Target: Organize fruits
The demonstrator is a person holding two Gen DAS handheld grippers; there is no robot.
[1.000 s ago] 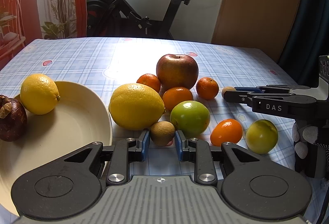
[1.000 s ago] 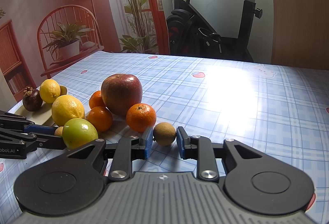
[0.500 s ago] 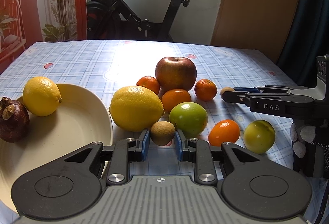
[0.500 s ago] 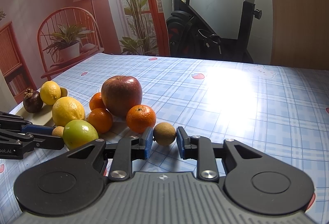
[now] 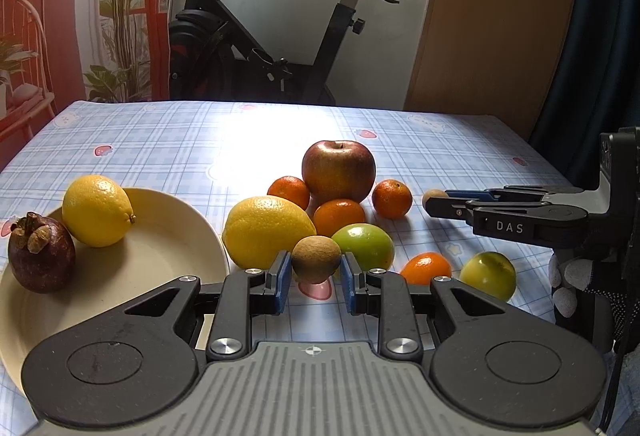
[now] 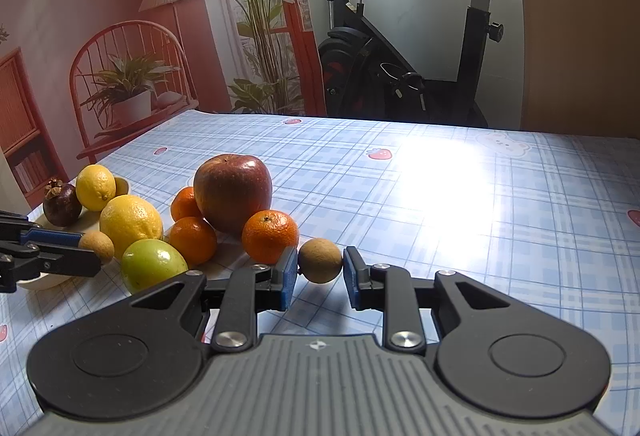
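My left gripper [image 5: 314, 270] is shut on a small brown round fruit [image 5: 316, 259], held low over the cloth in front of a big lemon [image 5: 266, 230] and a green fruit [image 5: 366, 246]. Left of it stands a cream plate [image 5: 172, 252] bearing a smaller lemon [image 5: 96, 210] and a mangosteen [image 5: 40, 254]. My right gripper [image 6: 320, 270] is shut on a second small brown fruit [image 6: 320, 260], just right of a mandarin [image 6: 270, 236]. A red apple [image 6: 232, 192] stands behind the pile. The left wrist view shows the right gripper [image 5: 432, 201] at the right.
More mandarins [image 5: 339, 216] and a yellow-green fruit [image 5: 488, 274] lie on the checked tablecloth [image 6: 460, 196]. An exercise bike [image 5: 280, 36] stands beyond the table's far edge, a wooden chair with plants [image 6: 128, 84] at the far left. A gloved hand [image 5: 580, 276] grips the right tool.
The left gripper has drifted slightly left and up with its brown fruit, which now shows clear of the green fruit in the right wrist view. The right gripper has stayed still.
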